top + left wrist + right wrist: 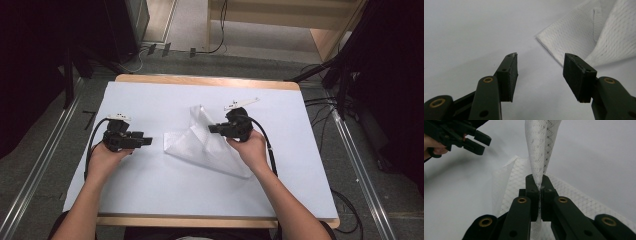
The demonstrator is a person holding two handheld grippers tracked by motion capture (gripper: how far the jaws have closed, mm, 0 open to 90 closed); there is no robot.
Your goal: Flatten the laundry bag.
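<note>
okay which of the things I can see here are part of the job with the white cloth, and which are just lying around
Part of the job:
white mesh cloth
right gripper, shut on a fold of the cloth
left gripper, open beside the cloth's corner
table it lies on

Just lying about:
cables on the floor
wooden shelf unit behind the table

The white cloth (541, 142) was a thin, open mesh weave. The table (150, 190) top looked smooth, matt white, edged in pale wood. Each tool (540, 75) was matt black plastic.
</note>
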